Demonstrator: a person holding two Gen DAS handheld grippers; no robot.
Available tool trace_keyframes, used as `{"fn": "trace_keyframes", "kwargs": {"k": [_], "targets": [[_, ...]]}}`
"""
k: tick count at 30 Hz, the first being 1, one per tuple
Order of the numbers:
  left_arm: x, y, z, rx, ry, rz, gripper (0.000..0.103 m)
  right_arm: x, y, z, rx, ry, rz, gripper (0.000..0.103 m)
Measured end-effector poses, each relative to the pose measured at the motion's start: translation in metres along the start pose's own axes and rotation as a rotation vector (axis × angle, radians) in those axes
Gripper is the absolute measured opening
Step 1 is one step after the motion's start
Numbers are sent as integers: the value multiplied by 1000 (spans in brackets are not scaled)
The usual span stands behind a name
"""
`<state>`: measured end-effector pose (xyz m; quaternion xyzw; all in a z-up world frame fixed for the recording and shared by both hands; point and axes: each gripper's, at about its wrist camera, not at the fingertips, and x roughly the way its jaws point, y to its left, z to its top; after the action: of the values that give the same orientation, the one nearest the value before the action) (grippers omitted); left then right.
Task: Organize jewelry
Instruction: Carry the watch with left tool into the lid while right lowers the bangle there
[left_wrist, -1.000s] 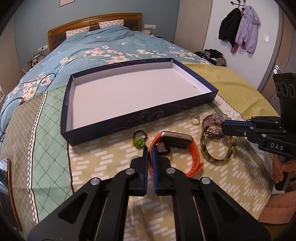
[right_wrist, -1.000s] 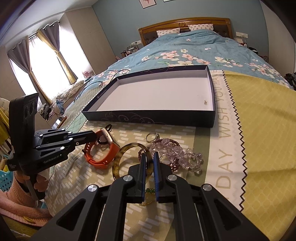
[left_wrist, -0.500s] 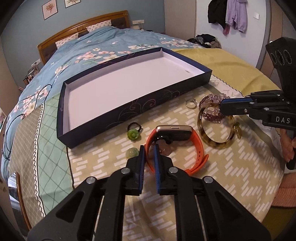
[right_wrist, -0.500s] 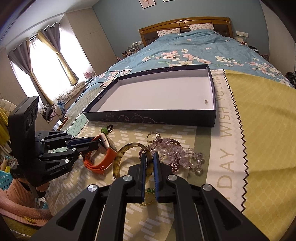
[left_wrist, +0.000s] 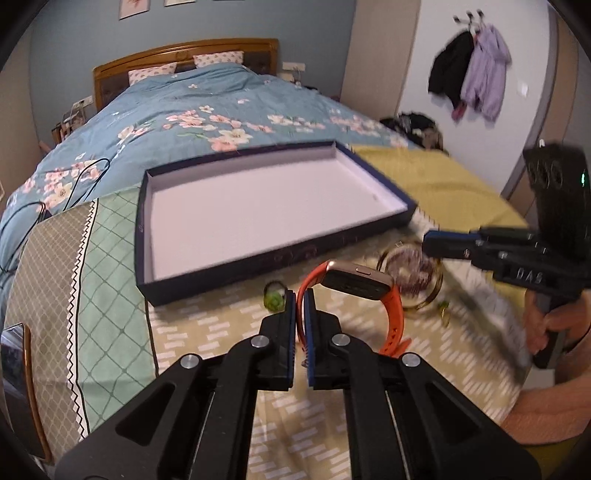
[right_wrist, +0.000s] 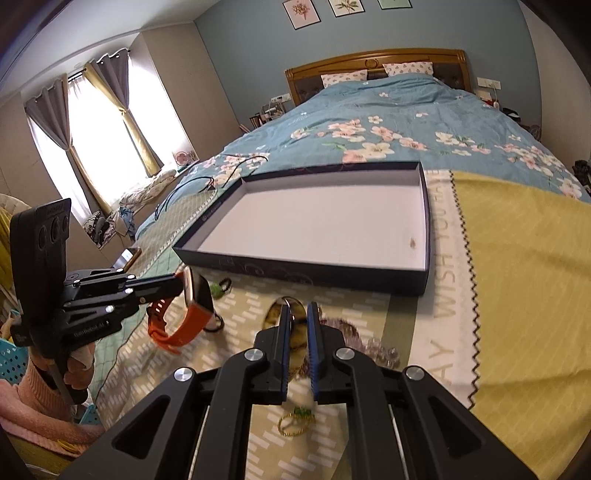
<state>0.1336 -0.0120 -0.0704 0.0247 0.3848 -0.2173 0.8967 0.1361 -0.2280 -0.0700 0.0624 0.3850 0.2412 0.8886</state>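
Pinching the orange watch (left_wrist: 393, 314), left hand-held gripper (left_wrist: 300, 295) hides its strap's end.

The tray (left_wrist: 146, 236) lies on the bed, behind the watch (left_wrist: 354, 284); the bangle (left_wrist: 428, 299) lies right of the watch.

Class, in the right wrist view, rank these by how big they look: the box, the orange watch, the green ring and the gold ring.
1. box
2. orange watch
3. gold ring and green ring: they look alike, and the gold ring lies nearer the camera, so they stay unranked.
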Motion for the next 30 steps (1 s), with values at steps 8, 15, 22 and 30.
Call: {"fn": "trace_keyframes", "kwargs": {"k": [8,15,22,30], "targets": [[-5,18,22,-78,-49,33,5,0,4,24,-39,-33,8,7],[3,30,43,-117,-63,46,4,6,-1,47,-38,-59,24,7],[26,41,74,-129,-63,75,4,29,-12,85,-13,-86,31,7],[67,67,113,-195,-39,114,4,86,-34,129,35,-49,21,7]]}}
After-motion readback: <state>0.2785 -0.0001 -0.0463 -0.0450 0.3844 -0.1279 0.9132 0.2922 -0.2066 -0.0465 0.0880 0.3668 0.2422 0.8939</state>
